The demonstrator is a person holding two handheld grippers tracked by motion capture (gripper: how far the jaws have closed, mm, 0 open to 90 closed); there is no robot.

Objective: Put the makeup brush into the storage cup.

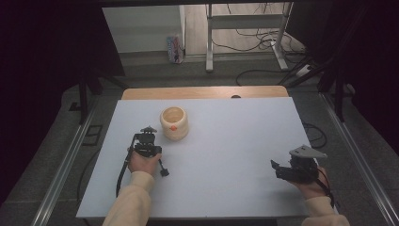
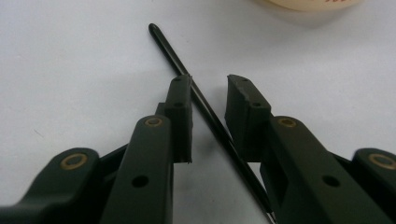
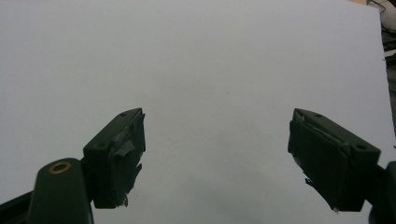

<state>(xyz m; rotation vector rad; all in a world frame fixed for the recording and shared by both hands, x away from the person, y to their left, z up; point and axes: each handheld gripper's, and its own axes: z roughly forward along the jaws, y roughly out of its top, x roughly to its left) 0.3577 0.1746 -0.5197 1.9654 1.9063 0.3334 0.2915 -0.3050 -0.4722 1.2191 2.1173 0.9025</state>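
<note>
We see dim, even light on the white table, darkness swallowing the high view's upper corners. Up close, the near fingers blur softly; shadows stay faint, no glare.

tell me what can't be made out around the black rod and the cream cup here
- Thin black rod: in the left gripper view its lower end is cut off by the bottom edge.
- Round cream cup: the high view doesn't reach its bottom; in the left gripper view the top edge cuts it off.
- Small orange mark on the cup: too small to identify.

High cam overhead; gripper cams close, white table shared.
</note>
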